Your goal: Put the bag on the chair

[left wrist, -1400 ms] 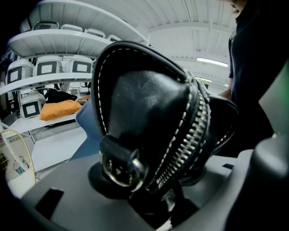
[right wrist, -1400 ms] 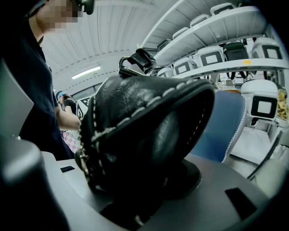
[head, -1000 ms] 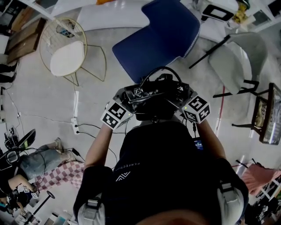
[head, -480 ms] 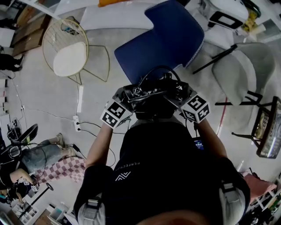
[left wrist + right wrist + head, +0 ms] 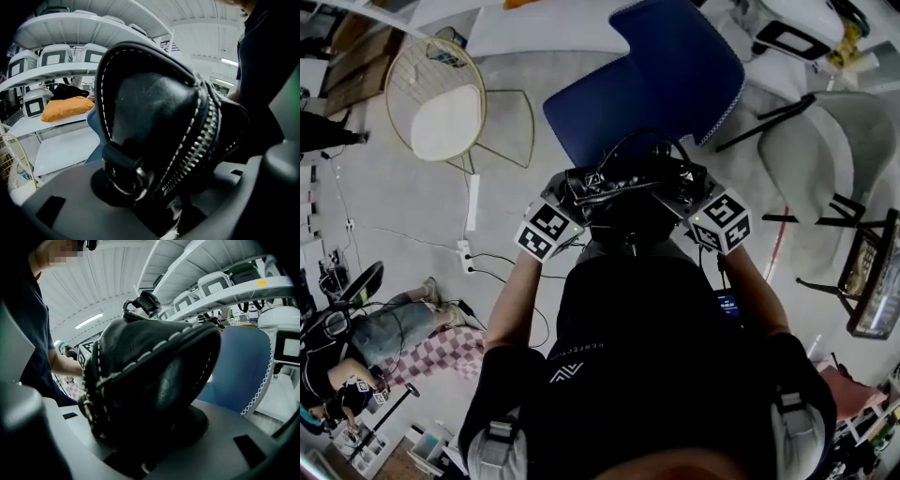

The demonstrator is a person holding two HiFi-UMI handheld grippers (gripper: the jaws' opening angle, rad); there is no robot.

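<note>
Closer to the blue chair (image 5: 661, 84) now — left gripper (image 5: 575, 195) and right gripper (image 5: 686, 190) each clamp an end of the bag (image 5: 628, 187), aloft by the seat's front edge; releasing early could drop it.

Straight ahead of the bag (image 5: 628, 192), at twelve o'clock, the blue chair (image 5: 619, 112) is offering an open seat, its backrest rising beyond. A wire chair (image 5: 441, 103) is standing at ten o'clock, a grey chair (image 5: 811, 155) at two, with bare floor (image 5: 506, 211) running between them.
</note>
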